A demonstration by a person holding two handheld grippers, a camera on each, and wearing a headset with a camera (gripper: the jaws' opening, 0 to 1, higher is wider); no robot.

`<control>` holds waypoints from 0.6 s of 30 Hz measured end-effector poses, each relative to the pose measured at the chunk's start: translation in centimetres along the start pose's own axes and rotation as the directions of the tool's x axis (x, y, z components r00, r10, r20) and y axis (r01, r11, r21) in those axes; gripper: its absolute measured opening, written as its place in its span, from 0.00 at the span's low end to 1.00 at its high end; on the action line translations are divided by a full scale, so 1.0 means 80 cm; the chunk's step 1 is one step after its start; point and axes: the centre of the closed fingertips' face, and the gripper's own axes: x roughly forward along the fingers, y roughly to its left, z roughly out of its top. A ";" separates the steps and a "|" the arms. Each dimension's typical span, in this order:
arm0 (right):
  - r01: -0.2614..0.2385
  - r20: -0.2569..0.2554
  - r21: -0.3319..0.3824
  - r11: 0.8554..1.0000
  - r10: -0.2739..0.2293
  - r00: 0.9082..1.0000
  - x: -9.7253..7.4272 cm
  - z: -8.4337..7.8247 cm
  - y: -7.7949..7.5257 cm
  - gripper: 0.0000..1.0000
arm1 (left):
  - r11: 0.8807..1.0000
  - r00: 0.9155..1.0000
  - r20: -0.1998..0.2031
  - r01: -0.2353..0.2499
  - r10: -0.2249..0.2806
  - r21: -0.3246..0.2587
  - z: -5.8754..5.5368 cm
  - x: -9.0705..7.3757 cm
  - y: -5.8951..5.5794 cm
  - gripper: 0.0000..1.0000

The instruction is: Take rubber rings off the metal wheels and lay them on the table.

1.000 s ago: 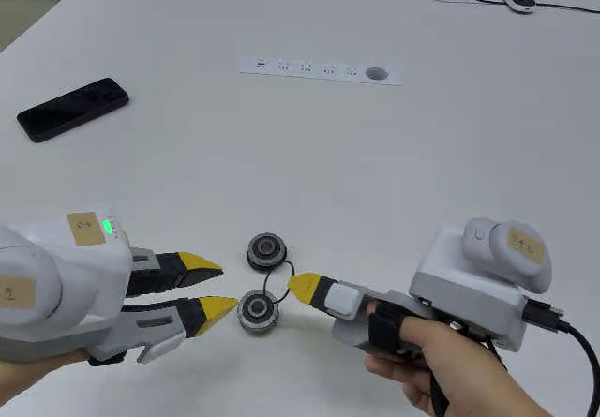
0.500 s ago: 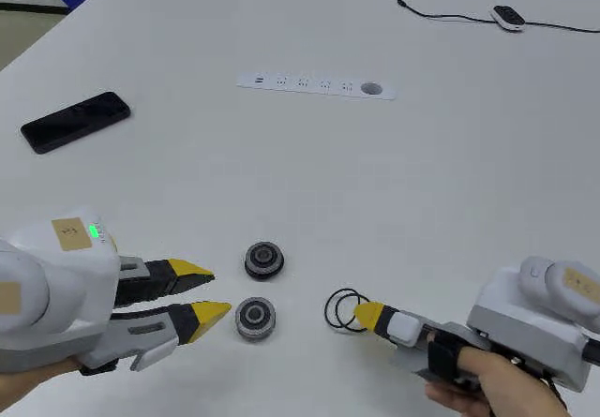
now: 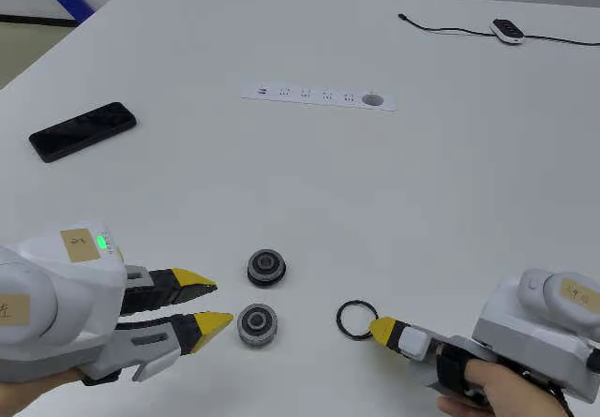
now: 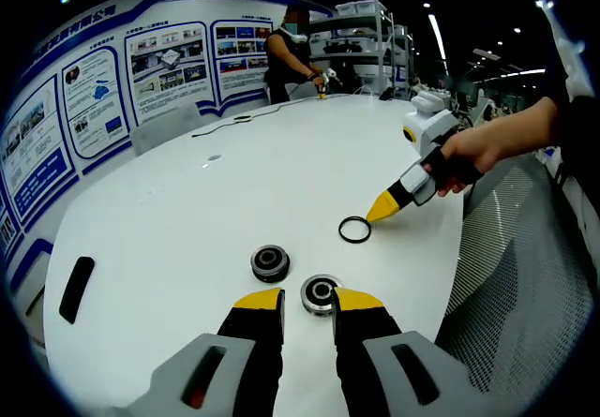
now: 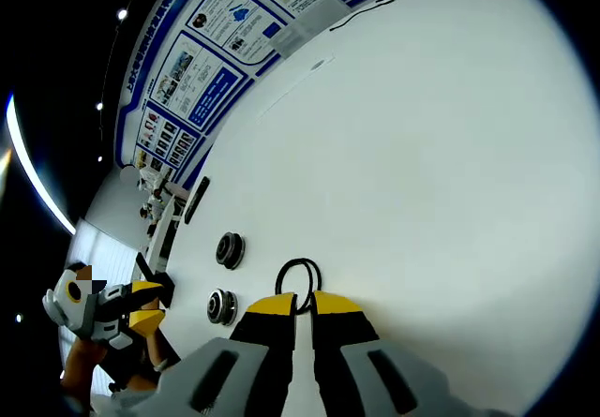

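**A:** Where is the rubber ring [image 3: 339,320] found, taken from the tips of the right gripper [image 3: 382,328]?

**B:** It is laid flat on the table [image 3: 422,201], straight ahead of those tips, with its near rim touching them or very nearly so. The jaws are drawn almost together, with only a thin slit left between them. Whether the rim is nipped in that slit cannot be told.

**A:** And the left gripper [image 3: 221,304]?

**B:** Its jaws are held moderately apart, and nothing is gripped. The nearer wheel [image 3: 257,324] lies just beyond the tips, in line with the gap. It is flat on its face, so its axle stands upright. The farther wheel [image 3: 267,267] is set just past the finger lying farther from the person, close beside the first wheel but apart from it.

**A:** What is the coming move judged to depend on?

**B:** A dark outer band is seen on the farther wheel, so a ring is judged to be left on it, while the nearer wheel looks bare at the rim. Both wheels lie much closer to the left tips. From the right tips they are reached only across the laid ring, which sits between.
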 end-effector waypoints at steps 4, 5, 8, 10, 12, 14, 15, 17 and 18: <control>0.019 0.026 -0.044 0.999 -0.018 1.000 -0.002 0.008 -0.002 0.09 | 1.000 1.000 0.003 -0.004 0.004 -0.005 -0.002 -0.002 0.003 0.20; 0.021 0.031 -0.046 0.999 -0.019 0.999 -0.002 0.009 -0.003 0.10 | 1.000 1.000 0.001 -0.002 0.002 -0.005 -0.002 -0.002 0.002 0.20; 0.021 0.046 -0.045 0.999 -0.019 0.999 -0.003 0.014 -0.004 0.10 | 1.000 1.000 -0.002 0.003 -0.003 -0.006 -0.003 -0.001 0.001 0.20; 0.011 0.056 -0.034 0.999 -0.009 0.998 -0.004 0.017 -0.002 0.10 | 1.000 1.000 -0.003 0.007 -0.007 -0.009 -0.005 0.000 0.001 0.20; 0.001 0.071 -0.024 1.000 0.001 0.997 -0.005 0.021 0.001 0.10 | 1.000 1.000 -0.011 0.011 -0.011 -0.008 -0.007 0.001 0.002 0.20; -0.014 0.088 -0.013 1.000 0.015 0.996 -0.006 0.027 0.006 0.10 | 1.000 1.000 -0.014 0.013 -0.013 -0.010 -0.007 0.003 0.004 0.20; -0.021 0.098 -0.008 1.000 0.022 0.995 -0.006 0.031 0.009 0.10 | 1.000 1.000 -0.014 0.012 -0.012 -0.011 -0.006 0.004 0.004 0.20; -0.038 0.112 0.005 0.999 0.037 0.993 -0.006 0.038 0.014 0.10 | 1.000 1.000 -0.019 0.012 -0.013 -0.009 -0.006 0.007 0.010 0.20; -0.046 0.115 0.013 0.999 0.044 0.992 -0.006 0.040 0.016 0.10 | 1.000 1.000 -0.021 0.013 -0.013 -0.008 -0.006 0.008 0.012 0.20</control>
